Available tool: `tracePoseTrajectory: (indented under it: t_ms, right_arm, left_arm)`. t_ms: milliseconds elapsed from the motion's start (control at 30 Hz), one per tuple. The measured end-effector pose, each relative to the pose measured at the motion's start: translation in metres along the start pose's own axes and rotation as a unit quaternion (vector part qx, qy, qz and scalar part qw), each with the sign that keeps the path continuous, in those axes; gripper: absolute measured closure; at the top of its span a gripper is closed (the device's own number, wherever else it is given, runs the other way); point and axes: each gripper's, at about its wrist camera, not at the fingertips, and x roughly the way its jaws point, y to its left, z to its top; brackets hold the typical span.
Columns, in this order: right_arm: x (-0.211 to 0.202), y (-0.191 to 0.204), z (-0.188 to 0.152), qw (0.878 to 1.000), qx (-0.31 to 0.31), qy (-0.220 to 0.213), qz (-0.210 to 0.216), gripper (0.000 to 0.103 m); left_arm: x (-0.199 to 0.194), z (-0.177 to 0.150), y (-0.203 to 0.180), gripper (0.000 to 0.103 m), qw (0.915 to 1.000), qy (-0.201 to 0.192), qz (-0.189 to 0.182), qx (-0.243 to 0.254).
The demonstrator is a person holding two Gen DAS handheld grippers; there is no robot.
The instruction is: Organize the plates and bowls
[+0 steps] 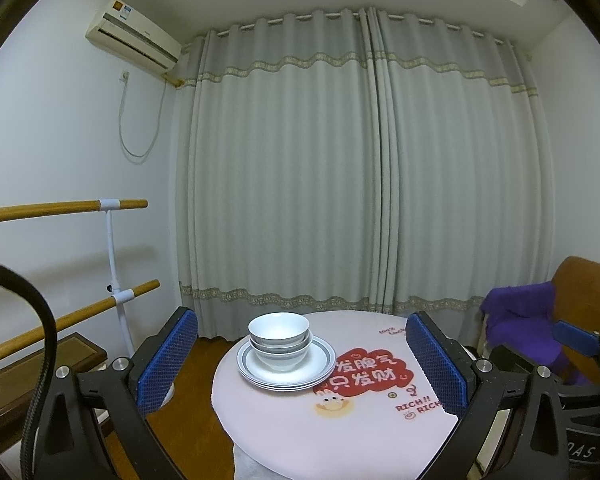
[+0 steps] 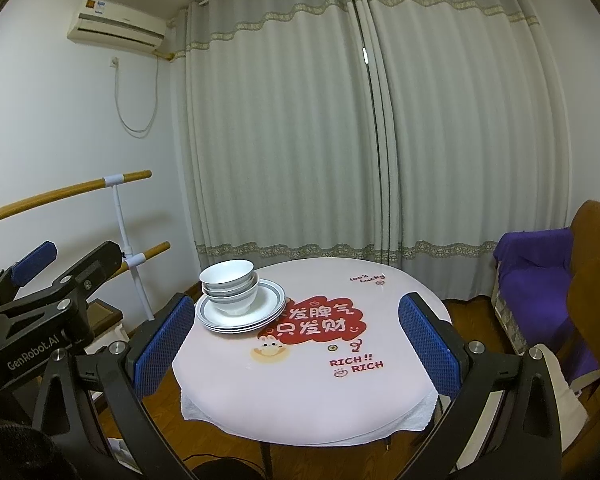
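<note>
Round worktop [image 2: 400,296] under a pale pink cover printed with a red cloud of Chinese characters [image 2: 320,320] and "RICH!! RICH" lettering. Near the far left edge of the worktop, a stack of white plates [image 2: 274,300] with grey rim bands; nested upright on the plates, a stack of white bowls [image 2: 229,282], topmost bowl empty. In the left wrist view, same plates [image 1: 320,354] and bowls [image 1: 279,334] just inside the far left edge.

Left gripper [image 1: 302,364] spread wide, blue pads apart, holding nothing, hovering off the near edge of the worktop, well apart from the stack. Right gripper [image 2: 294,340] likewise spread wide and empty, above the near edge.

Beyond the worktop, closed grey curtains [image 2: 300,120]; an air conditioner [image 2: 116,28] high on the left wall; wooden rails [image 2: 60,192] at left; purple cloth [image 2: 536,272] over a brown seat at right.
</note>
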Motion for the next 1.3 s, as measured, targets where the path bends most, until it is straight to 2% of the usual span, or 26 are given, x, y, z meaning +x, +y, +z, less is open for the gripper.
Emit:
tracePoseTrajectory:
  t_ms: [1300]
  right_arm:
    - [0.0009, -0.0009, -0.0017, 1.000, 0.003, 0.002, 0.000, 0.000]
  left_arm:
    - [0.0000, -0.0053, -0.0035, 0.001, 0.9999, -0.004, 0.006, 0.009]
